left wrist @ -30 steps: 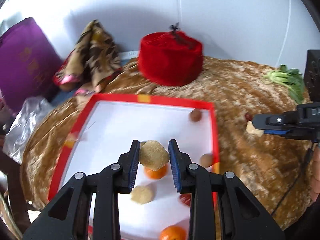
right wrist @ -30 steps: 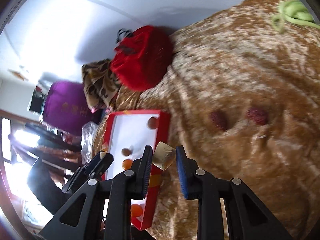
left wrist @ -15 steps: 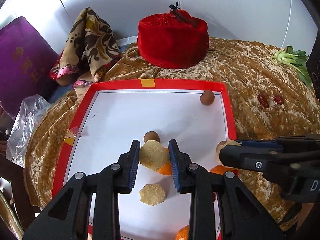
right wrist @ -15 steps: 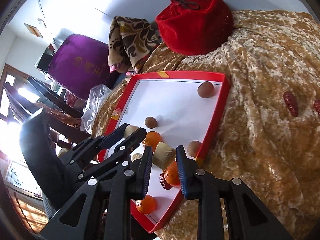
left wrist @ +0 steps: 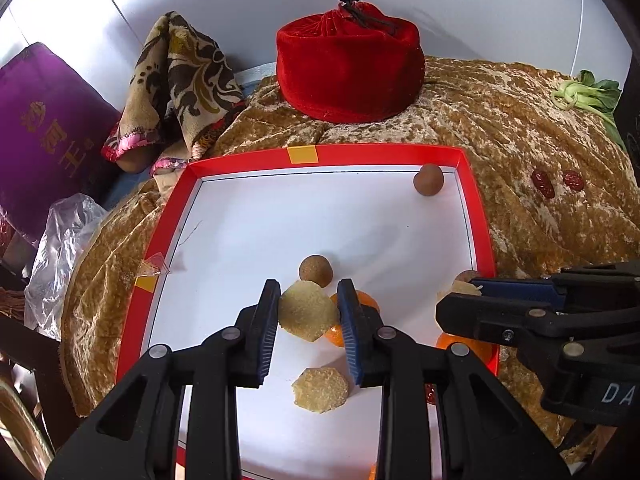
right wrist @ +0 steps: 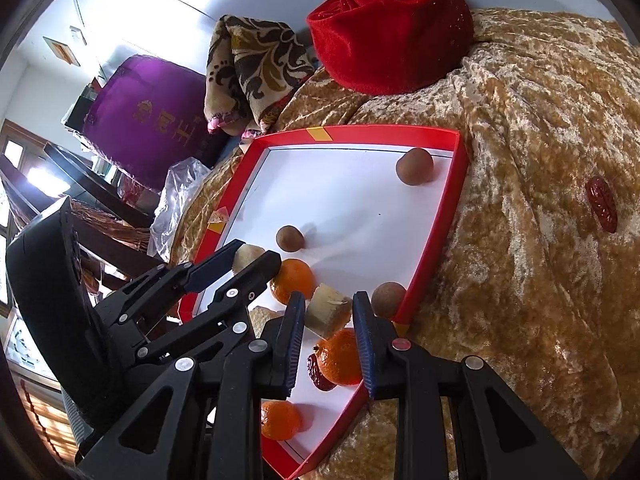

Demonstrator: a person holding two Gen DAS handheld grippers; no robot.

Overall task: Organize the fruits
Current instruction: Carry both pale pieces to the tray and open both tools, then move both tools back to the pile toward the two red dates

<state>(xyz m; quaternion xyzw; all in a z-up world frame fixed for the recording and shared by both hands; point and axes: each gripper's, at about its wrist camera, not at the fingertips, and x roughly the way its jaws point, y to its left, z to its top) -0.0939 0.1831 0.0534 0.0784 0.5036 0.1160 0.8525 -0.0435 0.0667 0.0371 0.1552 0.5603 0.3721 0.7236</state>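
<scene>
Red cardboard walls frame the white-floored tray [left wrist: 384, 151] that fills the middle of the left wrist view, and nearly everything being sorted already lies inside it, which suggests the tray is the collecting place for the fruit. The left gripper [left wrist: 308, 312] sits in the lower centre of that frame with its blue pads pressed against the two sides of a pale yellow hexagonal slice [left wrist: 307, 310], held on edge above the tray floor, just in front of a brown round fruit [left wrist: 315, 270] and partly covering an orange [left wrist: 360, 304]. A matching slice [left wrist: 320, 390] lies flat below it in the frame, so the held one looks bound for a spot beside its twin, likes grouped together. In the right wrist view the right gripper [right wrist: 329, 312] at lower centre pinches a cream-coloured chunk [right wrist: 329, 312] over the tray's near right corner, close to another brown fruit [right wrist: 387, 299] against the wall and above a second orange [right wrist: 340, 356] with a dark red date [right wrist: 318, 372] tucked beside it. Both tools hover low, probably so the pieces can be let down without rolling. Two dates [left wrist: 542, 183] rest on the gold velvet cloth [left wrist: 520, 128] at the right of the left view, outside the tray, apparently not yet gathered. A red velvet pouch [left wrist: 350, 68] stands at top centre.
</scene>
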